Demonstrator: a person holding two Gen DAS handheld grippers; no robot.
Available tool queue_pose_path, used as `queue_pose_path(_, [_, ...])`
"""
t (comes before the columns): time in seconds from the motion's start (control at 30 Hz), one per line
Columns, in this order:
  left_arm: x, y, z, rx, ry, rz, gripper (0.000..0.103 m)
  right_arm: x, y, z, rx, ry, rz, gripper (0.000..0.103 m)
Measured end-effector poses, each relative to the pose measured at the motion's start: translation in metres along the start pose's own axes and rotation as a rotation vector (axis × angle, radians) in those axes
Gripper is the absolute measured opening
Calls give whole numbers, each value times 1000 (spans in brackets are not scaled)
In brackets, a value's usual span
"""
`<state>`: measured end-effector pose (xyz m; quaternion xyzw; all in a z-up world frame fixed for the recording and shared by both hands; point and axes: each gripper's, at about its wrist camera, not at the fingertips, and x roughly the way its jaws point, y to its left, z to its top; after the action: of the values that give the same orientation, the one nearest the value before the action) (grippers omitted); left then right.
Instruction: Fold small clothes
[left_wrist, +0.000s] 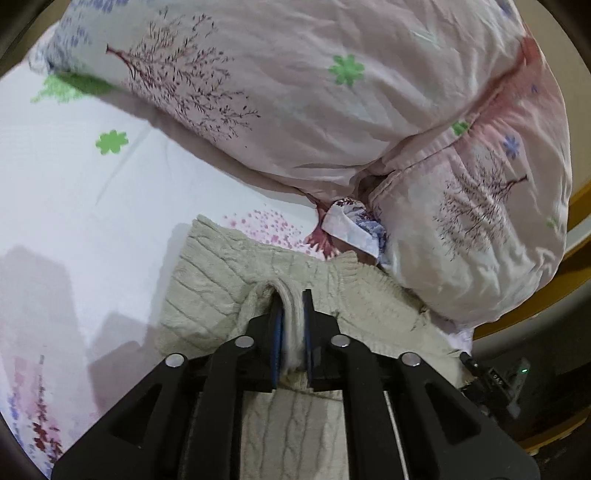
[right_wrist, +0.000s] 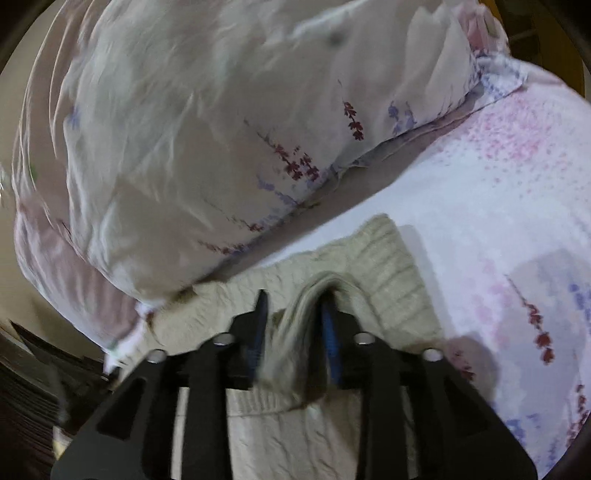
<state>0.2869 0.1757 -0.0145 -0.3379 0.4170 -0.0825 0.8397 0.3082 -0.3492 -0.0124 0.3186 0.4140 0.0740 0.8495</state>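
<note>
1. The cream cable-knit sweater lay bunched on the bed, close under the big pillow.
2. The bed sheet was white with floral print.
3. The left gripper pinched a knit fold; the right gripper stood partly apart, with a fold between its jaws.

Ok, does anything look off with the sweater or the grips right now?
Mostly fine. The sweater lies on the sheet, its far edge against the duvet. The left gripper pinches a fold; the right gripper stands wider, its fold bunched against one pad only.
</note>
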Motion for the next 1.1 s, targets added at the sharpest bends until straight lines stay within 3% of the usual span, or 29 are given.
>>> queue_pose_path(0.07, [0, 0, 1, -18, 2, -24, 24, -2, 2, 2, 11, -7, 26, 43])
queue_pose_path(0.13, [-3, -3, 1, -19, -5, -40, 40, -10, 3, 3, 11, -40, 43, 49])
queue_pose_path(0.23, [-12, -6, 2, -6, -31, -48, 48, -27, 4, 5, 0, -118, 72, 54])
queue_pose_path(0.4, [-30, -9, -5, 25, -50, -32, 48, -47, 9, 0, -64, -148, 3, 53])
queue_pose_path(0.57, [-47, -17, -21, 153, -70, 68, 48, -54, 8, -11, -179, -116, -97, 36])
queue_pose_path(0.77, [-52, -15, -45, 273, -57, 198, 48, -57, -5, -32, -266, -62, -178, 36])
queue_pose_path(0.97, [-44, -5, -57, 285, -18, 256, 44, -53, -11, -49, -321, -22, -247, 35])
queue_pose_path(1.03, [-42, -4, -60, 290, -15, 258, 37, -52, -13, -52, -327, -13, -252, 25])
queue_pose_path(1.07, [-42, -5, -62, 293, -11, 257, 35, -52, -14, -54, -328, -4, -241, 11])
queue_pose_path(1.1, [-42, -5, -63, 295, -8, 255, 28, -53, -14, -55, -327, -3, -233, 11])
